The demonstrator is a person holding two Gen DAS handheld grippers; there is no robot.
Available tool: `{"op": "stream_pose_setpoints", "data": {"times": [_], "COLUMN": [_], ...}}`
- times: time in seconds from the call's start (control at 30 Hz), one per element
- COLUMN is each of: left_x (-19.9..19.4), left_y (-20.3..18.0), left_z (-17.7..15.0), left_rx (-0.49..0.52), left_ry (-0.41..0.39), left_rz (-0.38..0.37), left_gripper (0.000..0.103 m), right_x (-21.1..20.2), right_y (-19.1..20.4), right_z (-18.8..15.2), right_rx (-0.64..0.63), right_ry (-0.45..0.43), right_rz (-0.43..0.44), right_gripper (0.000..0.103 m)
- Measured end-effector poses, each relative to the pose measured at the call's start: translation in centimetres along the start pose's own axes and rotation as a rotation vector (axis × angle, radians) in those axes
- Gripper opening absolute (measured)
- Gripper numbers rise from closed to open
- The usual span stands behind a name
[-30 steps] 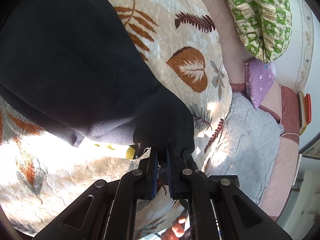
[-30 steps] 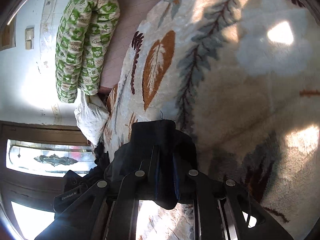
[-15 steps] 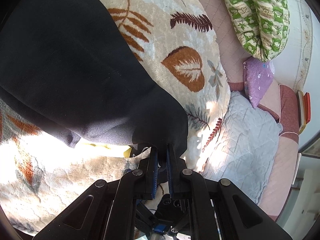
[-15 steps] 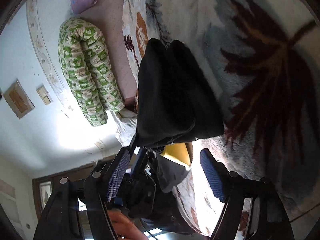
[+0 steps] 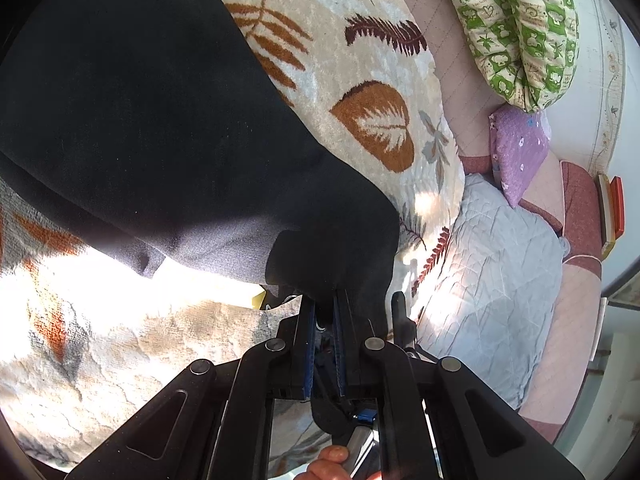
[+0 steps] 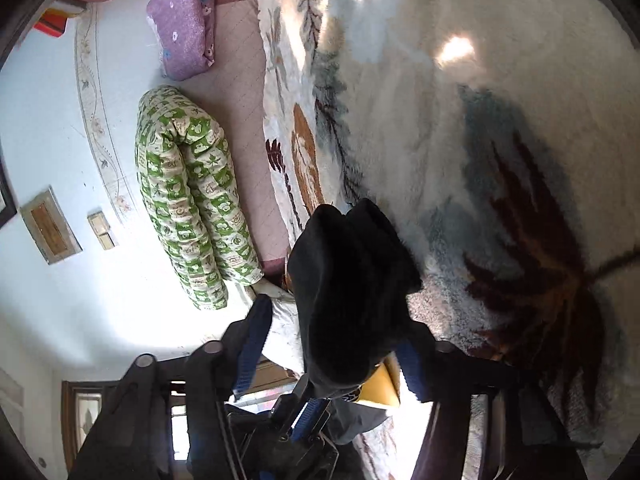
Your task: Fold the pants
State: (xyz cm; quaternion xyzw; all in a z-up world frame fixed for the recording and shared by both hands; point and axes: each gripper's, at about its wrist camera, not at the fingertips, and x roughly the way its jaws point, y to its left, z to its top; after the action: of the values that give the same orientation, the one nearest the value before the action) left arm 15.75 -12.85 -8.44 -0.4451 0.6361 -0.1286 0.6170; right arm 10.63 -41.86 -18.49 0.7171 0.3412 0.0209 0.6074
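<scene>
The black pants [image 5: 132, 120] lie on a cream blanket with leaf prints [image 5: 360, 60]. My left gripper [image 5: 324, 308] is shut on a bunched edge of the pants and holds it just above the blanket. In the right wrist view a folded end of the pants [image 6: 352, 288] hangs in front of my right gripper [image 6: 332, 348], whose jaws stand wide apart with the cloth loose between them. The left gripper's fingers [image 6: 308, 424] show below it, pinching the same cloth.
A green patterned bolster [image 5: 520, 20] and a purple pillow [image 5: 516, 148] lie at the far side. A pale grey quilt [image 5: 492, 280] lies to the right on a pink mattress [image 5: 560, 340]. A yellow item [image 6: 380, 388] shows under the pants.
My right gripper has opened and let go of the pants, then swung so that the wall and bolster fill its left side. My left gripper stays shut on the cloth.
</scene>
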Motion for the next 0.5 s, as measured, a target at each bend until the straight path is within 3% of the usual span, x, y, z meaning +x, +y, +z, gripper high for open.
{"op": "stream_pose_setpoints", "data": {"times": [0.03, 0.1, 0.27, 0.5], "left_x": [0.1, 0.6, 2.4, 3.0], "left_y": [0.0, 0.1, 0.3, -0.3], "left_z": [-0.2, -0.6, -1.6, -1.4], "left_rx": [0.004, 0.008, -0.004, -0.027], "left_ry": [0.003, 0.011, 0.050, 0.046], "left_rz": [0.003, 0.009, 0.018, -0.013], "left_gripper": [0.007, 0.007, 0.007, 0.007], "right_x": [-0.1, -0.3, -1.2, -0.9], "right_y": [0.2, 0.8, 3.4, 9.4], "right_z": [0.2, 0.6, 1.2, 0.1], "right_rx": [-0.028, -0.077, -0.221, -0.519], "right_ry": [0.007, 0.017, 0.021, 0.036], "right_rz": [0.001, -0.018, -0.068, -0.241], "right_gripper": [0.027, 0.015, 0.013, 0.013]}}
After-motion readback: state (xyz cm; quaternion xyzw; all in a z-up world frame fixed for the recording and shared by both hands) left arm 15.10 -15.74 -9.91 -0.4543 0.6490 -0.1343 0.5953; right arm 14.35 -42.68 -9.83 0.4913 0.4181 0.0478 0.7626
